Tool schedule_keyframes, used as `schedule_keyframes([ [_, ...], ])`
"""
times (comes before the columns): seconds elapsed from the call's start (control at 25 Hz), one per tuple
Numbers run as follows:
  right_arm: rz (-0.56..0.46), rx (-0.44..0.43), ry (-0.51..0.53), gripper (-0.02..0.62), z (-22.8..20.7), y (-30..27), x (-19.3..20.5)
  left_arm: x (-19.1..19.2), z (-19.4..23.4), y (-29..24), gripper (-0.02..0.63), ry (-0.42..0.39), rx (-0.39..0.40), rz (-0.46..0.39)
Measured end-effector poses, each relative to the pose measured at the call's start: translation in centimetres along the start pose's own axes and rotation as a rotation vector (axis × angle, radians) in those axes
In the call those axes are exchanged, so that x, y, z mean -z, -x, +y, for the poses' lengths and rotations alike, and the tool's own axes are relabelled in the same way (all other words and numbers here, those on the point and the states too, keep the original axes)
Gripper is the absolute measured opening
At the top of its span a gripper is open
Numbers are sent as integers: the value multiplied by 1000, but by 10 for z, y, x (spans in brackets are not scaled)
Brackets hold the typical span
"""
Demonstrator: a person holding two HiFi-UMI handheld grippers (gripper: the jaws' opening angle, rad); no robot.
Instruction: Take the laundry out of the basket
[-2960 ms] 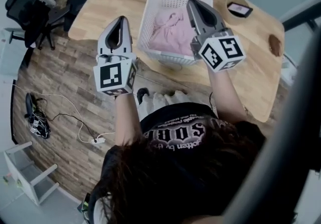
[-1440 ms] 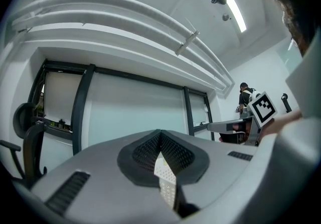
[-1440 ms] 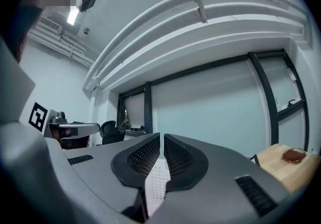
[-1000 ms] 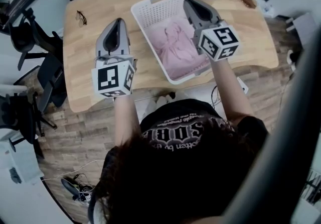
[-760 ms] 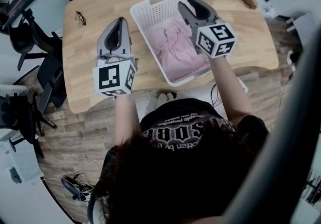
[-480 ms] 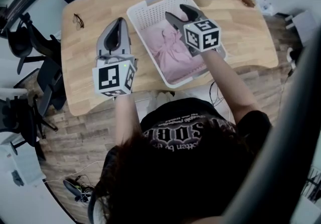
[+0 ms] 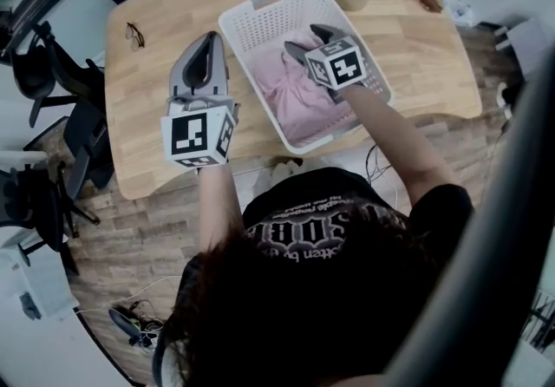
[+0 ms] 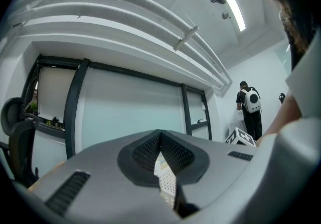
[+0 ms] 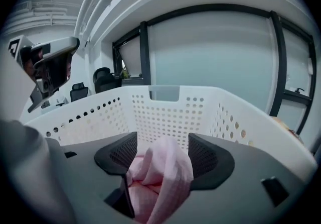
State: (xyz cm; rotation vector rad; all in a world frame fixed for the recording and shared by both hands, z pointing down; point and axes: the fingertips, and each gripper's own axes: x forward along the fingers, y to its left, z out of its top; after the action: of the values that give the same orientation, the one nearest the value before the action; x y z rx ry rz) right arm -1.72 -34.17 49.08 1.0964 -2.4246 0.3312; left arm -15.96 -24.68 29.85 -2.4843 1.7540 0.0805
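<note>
The right gripper (image 7: 304,38) is dipping into the basket (image 7: 260,19) on the counter (image 7: 147,73). Its fingers (image 9: 206,158) have just been opening and are standing wide apart around the pink laundry (image 7: 299,101). The left gripper (image 7: 208,38) is hovering beside the basket, fingers together.

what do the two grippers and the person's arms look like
Both the left gripper and the right gripper are grey, tapering shells, each carrying a white cube with black square markers. Their fingers have black mesh-textured pads; the right one's have just been opening, pink cloth between them. No cables show. The person wears a black short-sleeved T-shirt with pale lettering.
</note>
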Motion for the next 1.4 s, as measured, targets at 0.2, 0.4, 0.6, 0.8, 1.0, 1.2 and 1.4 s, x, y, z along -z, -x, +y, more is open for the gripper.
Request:
schedule_keyframes([
  [0.2, 68, -4, -106, 314, -8, -9, 25, -1, 1, -1, 2, -5, -2, 0],
  [0.4, 108, -11, -155, 314, -12, -14, 38, 1, -2, -3, 2, -8, 12, 6],
  [0.6, 142, -7, -107, 186, -13, -15, 44, 2, -1, -5, 2, -4, 8, 8],
  [0.8, 182, -31, -56, 67, -11, -13, 50, 4, 0, -5, 2, -1, 3, 11],
  [1.0, 144, -24, -35, 48, -12, -10, 38, 3, 0, -4, 2, 2, -2, 8],
  [1.2, 89, -41, 3, 44, -7, -8, 22, 1, 5, -3, 2, -2, -19, 5],
  [1.4, 38, -62, 14, 44, 3, 2, 6, 3, 7, 1, 2, -9, -37, 13],
])
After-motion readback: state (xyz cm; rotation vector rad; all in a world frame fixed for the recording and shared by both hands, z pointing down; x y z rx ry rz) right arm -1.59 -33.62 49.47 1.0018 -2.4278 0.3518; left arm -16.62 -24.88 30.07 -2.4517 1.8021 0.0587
